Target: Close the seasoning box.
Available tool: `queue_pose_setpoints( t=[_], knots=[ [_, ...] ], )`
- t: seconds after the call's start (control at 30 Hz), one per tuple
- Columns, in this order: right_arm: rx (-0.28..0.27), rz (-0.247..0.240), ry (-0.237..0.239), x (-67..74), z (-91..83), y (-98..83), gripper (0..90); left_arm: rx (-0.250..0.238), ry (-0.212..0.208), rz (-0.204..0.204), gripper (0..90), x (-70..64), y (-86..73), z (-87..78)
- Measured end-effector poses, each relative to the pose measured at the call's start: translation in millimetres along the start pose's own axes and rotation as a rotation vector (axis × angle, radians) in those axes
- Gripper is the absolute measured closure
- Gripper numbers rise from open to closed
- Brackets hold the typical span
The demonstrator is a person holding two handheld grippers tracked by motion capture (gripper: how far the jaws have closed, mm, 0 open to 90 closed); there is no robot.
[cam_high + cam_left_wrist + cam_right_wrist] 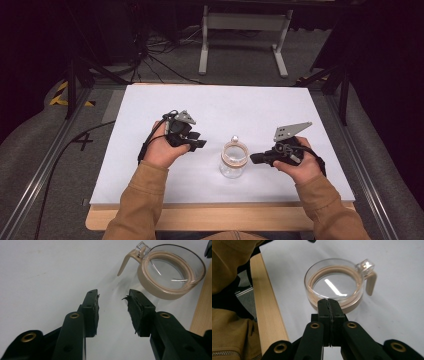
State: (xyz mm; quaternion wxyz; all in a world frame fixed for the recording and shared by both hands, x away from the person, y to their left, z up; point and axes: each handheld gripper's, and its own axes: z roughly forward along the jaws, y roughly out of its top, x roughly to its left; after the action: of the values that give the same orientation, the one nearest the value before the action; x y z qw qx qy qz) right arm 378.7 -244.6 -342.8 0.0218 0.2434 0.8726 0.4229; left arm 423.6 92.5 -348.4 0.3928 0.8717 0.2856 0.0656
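A clear glass jar (234, 160) with a tan ring at its mouth and a tan clip lever stands upright near the front middle of the white table top (220, 107). From the left gripper view the jar (172, 272) lies up and to the right of the jaws. My left gripper (198, 141) hangs left of the jar, its jaws (112, 306) apart with nothing between them. My right gripper (255, 158) is just right of the jar, shut and empty, its tips (329, 305) close against the jar's (335, 286) near wall.
The table's wooden front edge (220, 215) runs below the white top. A person's sleeves (137, 205) in ochre cloth come in from the bottom. Beyond the table stand a white frame (245, 30) and loose cables on the floor.
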Motion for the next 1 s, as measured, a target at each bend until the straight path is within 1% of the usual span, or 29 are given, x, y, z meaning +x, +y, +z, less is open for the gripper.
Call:
queue_pose_setpoints(
  t=[0.03, 0.07, 0.1, 0.13, 0.17, 0.2, 0.23, 0.27, 0.3, 0.37, 0.47, 0.5, 0.53, 0.57, 0.6, 0.63, 0.67, 0.77, 0.8, 0.83, 0.87, 0.93, 0.97, 1.0],
  knots=[
    [-0.013, -0.003, -0.008, -1.5, -4.6, 0.8, 90.0, 0.003, -0.004, -0.004, 60.4, -0.1, -0.7, -1.6],
    [-0.024, -0.001, -0.014, -2.9, -9.3, 1.3, 90.0, -0.006, 0.000, -0.013, 60.0, -0.7, -1.7, -2.6],
    [-0.035, -0.001, -0.023, -4.7, -13.7, 1.7, 90.0, -0.011, 0.002, -0.015, 59.2, -0.5, -3.4, -4.5],
    [-0.035, -0.001, -0.023, -4.7, -13.7, 1.7, 90.0, -0.011, 0.002, -0.015, 58.7, -0.5, -3.4, -4.5],
    [-0.051, 0.004, -0.034, -8.0, -20.8, 2.0, 90.0, -0.017, 0.010, -0.011, 58.7, 0.0, -4.5, -5.4],
    [-0.062, 0.006, -0.042, -9.9, -24.5, 2.2, 89.9, -0.016, 0.008, -0.018, 58.5, -0.2, -5.7, -6.2],
    [-0.071, 0.007, -0.048, -11.9, -28.1, 2.2, 89.6, -0.004, 0.013, -0.019, 58.2, 0.3, -6.3, -8.3],
    [-0.078, 0.009, -0.057, -14.1, -31.5, 2.1, 88.4, -0.016, 0.018, -0.024, 57.9, 0.7, -7.9, -8.4],
    [-0.084, 0.012, -0.066, -16.6, -34.4, 1.9, 85.6, -0.018, 0.019, -0.029, 57.6, 1.7, -9.6, -9.2],
    [-0.097, 0.018, -0.092, -22.9, -40.5, 0.2, 85.5, -0.018, 0.032, -0.036, 57.3, 3.9, -12.5, -10.5],
    [-0.106, 0.037, -0.125, -32.6, -47.4, -3.6, 85.5, -0.021, 0.038, -0.060, 56.3, 8.8, -17.7, -10.7],
    [-0.106, 0.037, -0.125, -32.6, -47.4, -3.6, 85.5, -0.021, 0.038, -0.060, 56.0, 8.8, -17.7, -10.7],
    [-0.103, 0.042, -0.172, -39.9, -50.6, -7.1, 83.6, -0.017, 0.044, -0.065, 55.6, 11.3, -19.9, -10.0],
    [-0.103, 0.042, -0.172, -39.9, -50.6, -7.1, 83.6, -0.013, 0.050, -0.066, 55.6, 12.8, -21.2, -9.7],
    [-0.099, 0.041, -0.190, -42.8, -51.2, -8.7, 82.3, -0.007, 0.055, -0.075, 55.1, 15.0, -23.1, -8.7],
    [-0.086, 0.043, -0.221, -47.7, -51.5, -11.6, 79.7, -0.005, 0.060, -0.081, 54.4, 16.7, -24.7, -7.3],
    [-0.076, 0.044, -0.241, -52.3, -51.0, -14.4, 77.6, 0.001, 0.064, -0.084, 53.7, 18.8, -26.3, -5.9],
    [-0.070, 0.069, -0.265, -66.1, -47.4, -23.7, 68.8, 0.020, 0.085, -0.102, 51.1, 25.7, -31.5, 0.3],
    [-0.058, 0.067, -0.290, -71.4, -44.8, -27.5, 65.7, 0.021, 0.085, -0.106, 50.5, 28.1, -33.4, 2.8],
    [-0.046, 0.063, -0.315, -75.7, -42.5, -30.7, 63.4, 0.026, 0.087, -0.124, 50.0, 30.3, -35.7, 5.5],
    [-0.032, 0.071, -0.337, -80.6, -39.3, -34.9, 60.5, 0.025, 0.093, -0.128, 48.9, 32.5, -37.6, 7.9],
    [-0.020, 0.088, -0.346, -89.1, -33.9, -42.1, 56.7, 0.032, 0.105, -0.144, 47.3, 36.0, -41.0, 11.4],
    [-0.014, 0.096, -0.346, -92.6, -31.4, -45.3, 55.3, 0.039, 0.108, -0.142, 46.9, 38.2, -42.5, 12.5],
    [-0.007, 0.107, -0.349, -95.6, -29.2, -48.1, 53.9, 0.043, 0.106, -0.154, 46.2, 40.2, -44.3, 14.5]
  ],
)
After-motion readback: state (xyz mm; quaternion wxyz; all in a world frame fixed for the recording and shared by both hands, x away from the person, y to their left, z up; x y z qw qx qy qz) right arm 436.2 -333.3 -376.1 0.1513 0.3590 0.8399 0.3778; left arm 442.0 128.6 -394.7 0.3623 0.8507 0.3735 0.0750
